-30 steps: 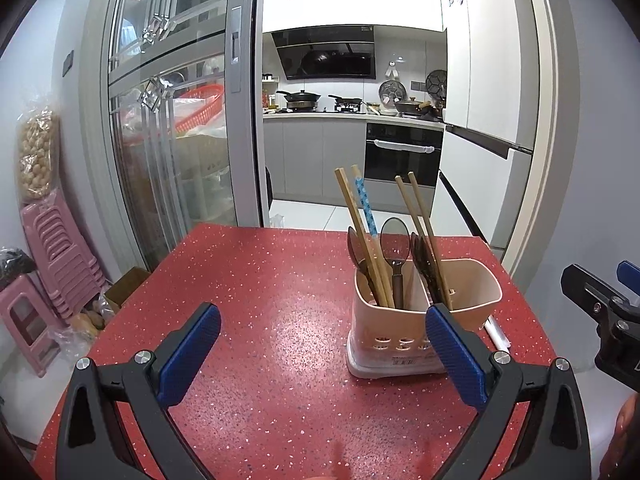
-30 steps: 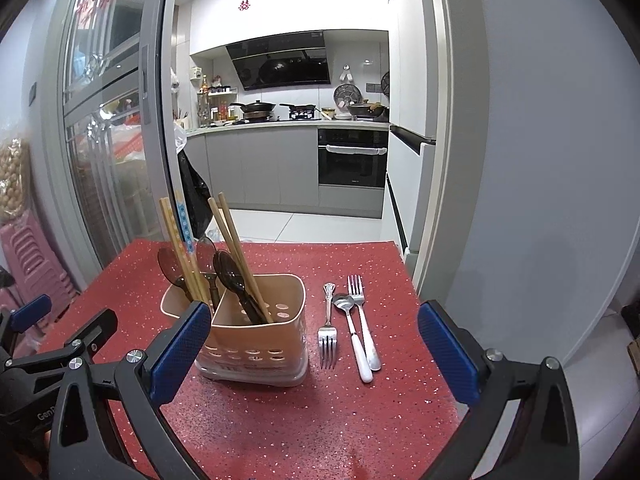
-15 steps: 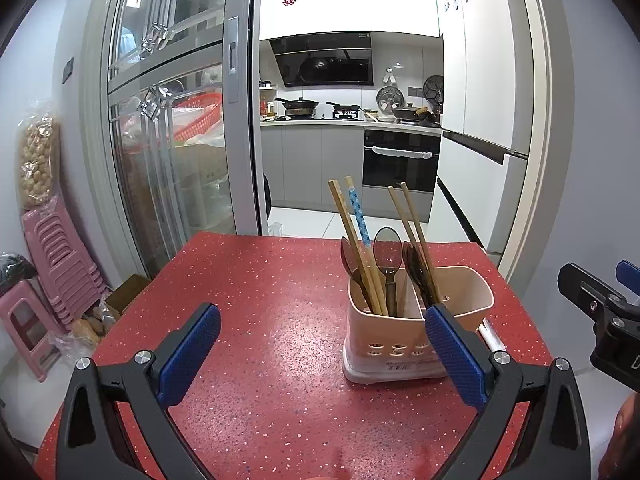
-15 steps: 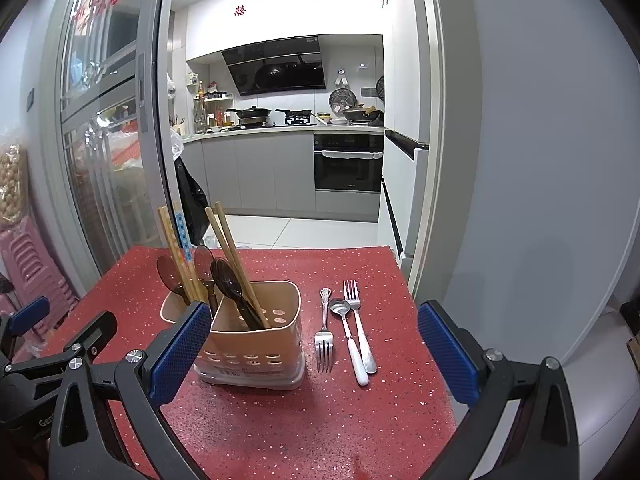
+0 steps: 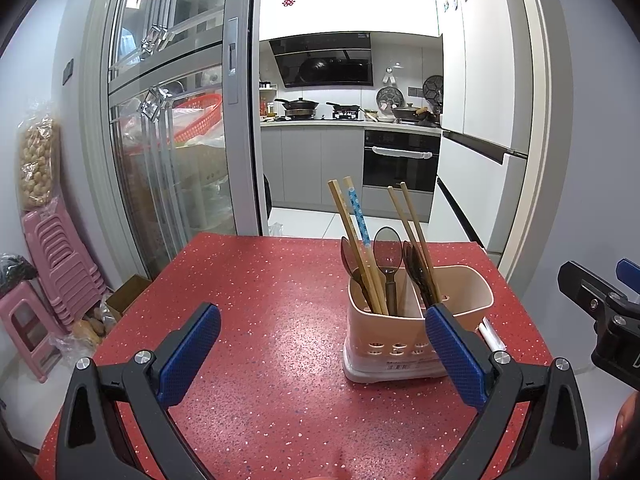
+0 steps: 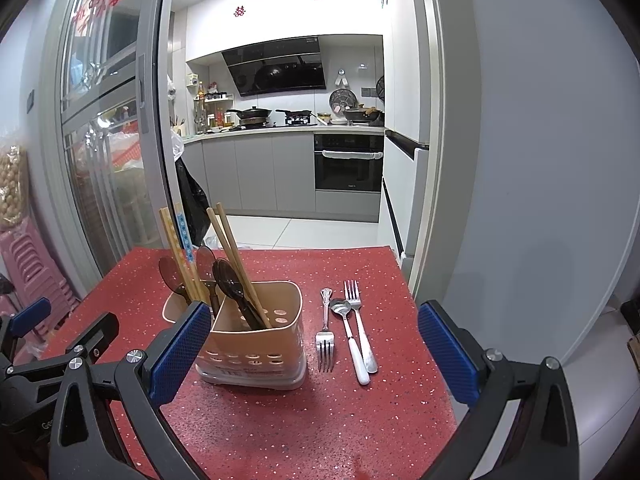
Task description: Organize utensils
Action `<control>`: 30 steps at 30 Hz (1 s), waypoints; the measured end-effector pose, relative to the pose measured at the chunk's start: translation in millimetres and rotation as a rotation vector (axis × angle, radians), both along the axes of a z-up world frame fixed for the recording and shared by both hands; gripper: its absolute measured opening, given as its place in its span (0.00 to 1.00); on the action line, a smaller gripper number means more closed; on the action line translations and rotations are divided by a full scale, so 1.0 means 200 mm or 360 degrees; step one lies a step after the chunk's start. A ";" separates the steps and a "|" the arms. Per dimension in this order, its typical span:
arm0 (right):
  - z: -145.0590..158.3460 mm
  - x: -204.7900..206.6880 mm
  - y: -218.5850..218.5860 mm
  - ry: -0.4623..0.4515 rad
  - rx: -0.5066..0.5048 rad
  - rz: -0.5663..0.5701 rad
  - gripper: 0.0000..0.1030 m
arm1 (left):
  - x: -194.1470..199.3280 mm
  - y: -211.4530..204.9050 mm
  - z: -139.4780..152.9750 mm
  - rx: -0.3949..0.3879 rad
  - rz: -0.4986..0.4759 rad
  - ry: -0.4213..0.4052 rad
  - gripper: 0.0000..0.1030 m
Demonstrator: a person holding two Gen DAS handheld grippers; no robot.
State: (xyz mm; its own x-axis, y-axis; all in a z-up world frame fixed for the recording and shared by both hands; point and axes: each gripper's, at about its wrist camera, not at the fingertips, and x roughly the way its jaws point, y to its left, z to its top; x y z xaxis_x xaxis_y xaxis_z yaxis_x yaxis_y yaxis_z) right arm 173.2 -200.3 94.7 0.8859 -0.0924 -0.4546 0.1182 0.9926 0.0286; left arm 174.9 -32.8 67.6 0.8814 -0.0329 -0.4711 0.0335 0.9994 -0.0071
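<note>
- The left tongs [image 5: 322, 354] stand wide apart and empty, hovering above the near part of the red tabletop [image 5: 260, 300]; the right tongs [image 6: 314, 350] are just as wide and hold nothing.
- Over the last second both views have drawn back and risen a little: the utensil caddy [image 6: 256, 344] now sits lower and slightly farther off than before, so neither pair of tongs has closed in on anything.
- The caddy stands upright on the tabletop, already carrying wooden chopsticks [image 6: 236, 264] and dark plastic spoons [image 6: 230, 284] that lean toward the far left.
- Just right of the caddy, flat on the tabletop, lie three loose pieces: a small fork [image 6: 325, 336] with tines pointing near, a white-handled spoon [image 6: 351, 340] with its bowl far, and a larger fork [image 6: 360, 326] with tines far. The spoon and the larger fork lie close together, perhaps touching.
- In the left view the caddy hides most of these; only a handle end [image 5: 491, 336] shows at its right.
- My reading: nothing has been grasped, the three metal pieces are left to sort, and the retreat looks like lining up. The right tongs are the natural choice, since the cutlery lies between their tips.
</note>
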 end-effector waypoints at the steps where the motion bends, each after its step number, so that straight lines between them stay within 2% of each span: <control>1: 0.00 0.00 0.00 -0.0001 0.0000 0.0000 1.00 | 0.00 0.00 0.00 0.0000 0.0001 -0.0001 1.00; 30: 0.00 0.00 0.00 0.0000 0.0006 0.0004 1.00 | 0.01 0.01 0.00 -0.0003 0.0005 0.0008 1.00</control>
State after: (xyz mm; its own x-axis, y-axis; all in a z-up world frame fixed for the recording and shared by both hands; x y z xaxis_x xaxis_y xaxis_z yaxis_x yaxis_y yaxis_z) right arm 172.4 -199.7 95.5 0.8861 -0.0886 -0.4550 0.1158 0.9928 0.0321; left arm 177.2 -30.2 68.6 0.8793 -0.0312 -0.4753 0.0304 0.9995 -0.0094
